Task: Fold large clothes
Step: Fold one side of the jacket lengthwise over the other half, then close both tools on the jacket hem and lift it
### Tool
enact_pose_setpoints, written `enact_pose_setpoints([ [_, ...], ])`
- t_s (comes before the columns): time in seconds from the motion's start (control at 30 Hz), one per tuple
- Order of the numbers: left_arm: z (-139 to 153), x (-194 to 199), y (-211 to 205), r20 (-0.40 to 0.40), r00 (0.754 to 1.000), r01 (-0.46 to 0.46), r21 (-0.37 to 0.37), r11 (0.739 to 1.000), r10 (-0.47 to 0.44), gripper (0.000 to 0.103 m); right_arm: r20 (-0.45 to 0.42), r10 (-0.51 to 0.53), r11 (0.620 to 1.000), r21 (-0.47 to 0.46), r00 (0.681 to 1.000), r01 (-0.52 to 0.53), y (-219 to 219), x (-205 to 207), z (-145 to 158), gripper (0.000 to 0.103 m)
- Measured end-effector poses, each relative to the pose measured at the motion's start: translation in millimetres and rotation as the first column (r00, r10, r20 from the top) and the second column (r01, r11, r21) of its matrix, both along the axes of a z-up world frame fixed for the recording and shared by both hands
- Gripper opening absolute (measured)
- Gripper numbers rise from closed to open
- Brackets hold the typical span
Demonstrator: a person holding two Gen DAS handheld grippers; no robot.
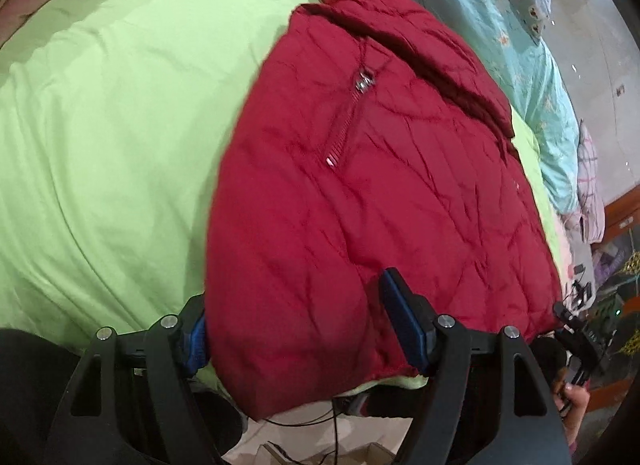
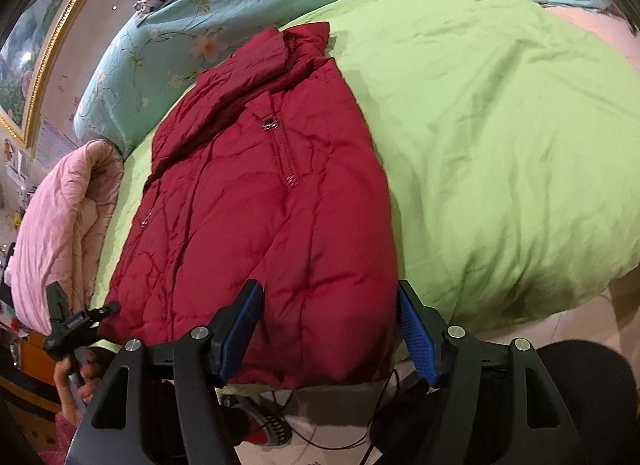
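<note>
At the bed's near edge, both tools, left tool (image 1: 296,339) and right tool (image 2: 330,335), tilt downward, jaws spread, apparently straddling the red jacket's (image 1: 380,193) hem unpinched.

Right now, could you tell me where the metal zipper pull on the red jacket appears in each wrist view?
Left wrist view: the zipper pull sits above centre, on the red jacket, just below its collar.
Right wrist view: the zipper pull sits left of centre, in the upper half.
Shared landmark: the lime-green quilt under the jacket.
</note>
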State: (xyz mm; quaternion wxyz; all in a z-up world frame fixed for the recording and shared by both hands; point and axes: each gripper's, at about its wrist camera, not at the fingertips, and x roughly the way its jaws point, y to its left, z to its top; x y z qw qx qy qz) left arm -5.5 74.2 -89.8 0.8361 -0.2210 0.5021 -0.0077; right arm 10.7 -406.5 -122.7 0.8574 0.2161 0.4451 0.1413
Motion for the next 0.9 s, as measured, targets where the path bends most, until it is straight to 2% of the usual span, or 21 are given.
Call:
enact_pose_setpoints([
  [0.2,-4,-4,-6,0.009,1.000,-0.004,-0.014,1.000,0.004,0.074,-0.003,0.012,0.998,0.063,1.000,-0.012,1,-4,-6,0.070],
  [0.4,-6,-1,-17,0.010,0.999,0.031,0.006,0.999,-0.031,0.074,-0.011,0.030,0.999,0.044,0.999,-0.030,13,-3,-9,0.067],
  [0.47,-6,-1,-17,0.016,0.999,0.034,0.003,0.999,-0.034,0.072,-0.014,0.032,0.999,0.044,0.999,-0.031,16,-2,-10,0.064],
  [0.57,-4,-1,-18,0.032,0.998,0.046,-0.013,0.999,-0.045,0.043,-0.012,0.033,0.998,0.050,0.999,-0.032,19,0,-10,0.052],
  [0.6,-3,-1,-18,0.037,0.998,0.048,-0.011,0.999,-0.047,0.033,-0.009,0.031,0.998,0.057,0.999,-0.030,19,1,-10,0.041],
  [0.63,-1,-1,-19,0.041,0.998,0.051,-0.007,0.999,-0.051,0.029,-0.006,0.033,0.997,0.066,0.999,-0.032,19,1,-10,0.032],
  [0.67,1,0,-20,0.050,0.997,0.059,-0.001,0.998,-0.059,0.024,-0.002,0.034,0.997,0.073,0.999,-0.034,19,1,-9,0.028],
  [0.73,8,0,-22,0.068,0.995,0.072,0.010,0.997,-0.072,0.020,0.017,0.039,0.996,0.085,0.999,-0.040,20,1,-5,0.022],
  [0.9,28,-2,-25,0.110,0.989,0.093,0.021,0.995,-0.094,0.017,0.048,0.046,0.992,0.115,0.998,-0.051,21,1,6,0.018],
])
